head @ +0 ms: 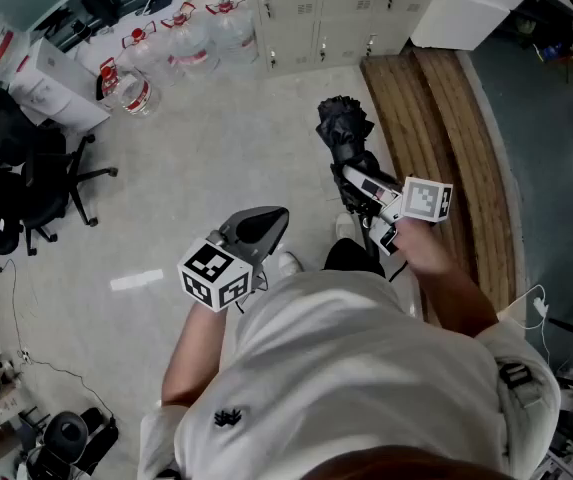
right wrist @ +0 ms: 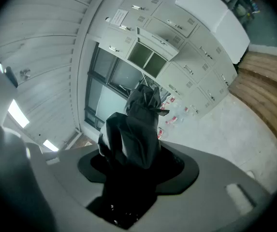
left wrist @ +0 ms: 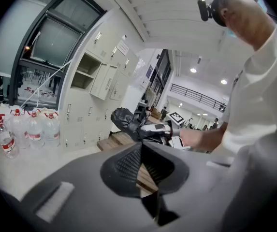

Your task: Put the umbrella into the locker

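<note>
We held the umbrella [head: 344, 136] in the right gripper [head: 359, 182], whose jaws were spread wide but clamped around the folded black bundle. In the right gripper view the umbrella [right wrist: 134, 129] filled the gap between the jaws, and its crumpled far end stuck out ahead of them. It hung in the air over the pale floor [head: 216, 158], just left of the wooden platform [head: 446, 128], and was well apart from the lockers [head: 316, 8] along the far wall.

The left gripper [head: 264, 226] sat nearer and to the left, its jaws together with nothing between them. It was taking no part in the carry.

One locker compartment [right wrist: 146, 57] stood open in the upper rows, and we judged that to be where the umbrella should go. Water bottles [head: 181, 33] were lined up on the floor left of the lockers, out of the way.

We reckoned the umbrella was light enough for one gripper to bear easily. The outside was soft, loose fabric, probably a little slick. A stiff shaft and ribs inside would keep the bundle from drooping. Held lightly, the cloth might slide or bunch under the pads, and the whole thing could twist.

We thought the best hold was a firm squeeze across the thick middle of the bundle, where the ribs back the fabric. That would leave the free end forward to lead into the compartment. We could not tell where the handle lay, since the jaws and fabric hid it.
</note>
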### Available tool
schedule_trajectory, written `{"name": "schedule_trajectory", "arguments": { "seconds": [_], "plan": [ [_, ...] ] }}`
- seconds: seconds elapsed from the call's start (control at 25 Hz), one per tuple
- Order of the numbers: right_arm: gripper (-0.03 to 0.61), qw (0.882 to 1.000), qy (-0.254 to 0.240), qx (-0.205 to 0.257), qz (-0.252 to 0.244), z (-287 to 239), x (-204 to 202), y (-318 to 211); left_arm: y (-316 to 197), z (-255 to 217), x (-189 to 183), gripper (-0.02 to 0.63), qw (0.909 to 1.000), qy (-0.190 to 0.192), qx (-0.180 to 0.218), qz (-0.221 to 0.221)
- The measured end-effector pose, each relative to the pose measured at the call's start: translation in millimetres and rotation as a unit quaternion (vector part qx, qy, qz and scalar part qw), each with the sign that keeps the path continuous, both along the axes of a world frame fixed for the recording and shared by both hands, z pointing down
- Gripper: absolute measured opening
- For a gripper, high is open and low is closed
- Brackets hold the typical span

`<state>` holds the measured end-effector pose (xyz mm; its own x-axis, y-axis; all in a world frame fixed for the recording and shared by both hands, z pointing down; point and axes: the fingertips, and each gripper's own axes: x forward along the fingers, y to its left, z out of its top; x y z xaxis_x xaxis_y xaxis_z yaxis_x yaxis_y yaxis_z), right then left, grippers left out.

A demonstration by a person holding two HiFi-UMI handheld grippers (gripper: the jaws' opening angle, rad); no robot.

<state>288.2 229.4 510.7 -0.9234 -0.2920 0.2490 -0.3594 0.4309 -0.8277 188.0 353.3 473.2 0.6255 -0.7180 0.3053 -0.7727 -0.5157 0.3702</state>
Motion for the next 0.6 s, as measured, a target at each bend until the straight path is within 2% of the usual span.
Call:
{"name": "schedule_trajectory", "arguments": {
  "seconds": [0.24,0.4,0.48,0.6],
  "plan": [
    [0.23,1.0,0.018,-0.002,-0.002,1,-8,0,-6,4,-11,0.054,0.9999,0.009,0.004,-0.001],
    [0.23,1.0,0.014,-0.001,0.0,3,-8,-5,-9,6,-18,0.054,0.9999,-0.002,0.01,0.0],
    [0.232,1.0,0.02,0.006,-0.007,0,-20,-26,-29,1,-30,0.054,0.9999,-0.009,0.009,-0.003],
    [0.232,0.998,0.046,0.017,-0.029,-7,-49,-86,-85,-12,-49,0.054,0.9999,-0.008,0.005,-0.005]
  ]
}}
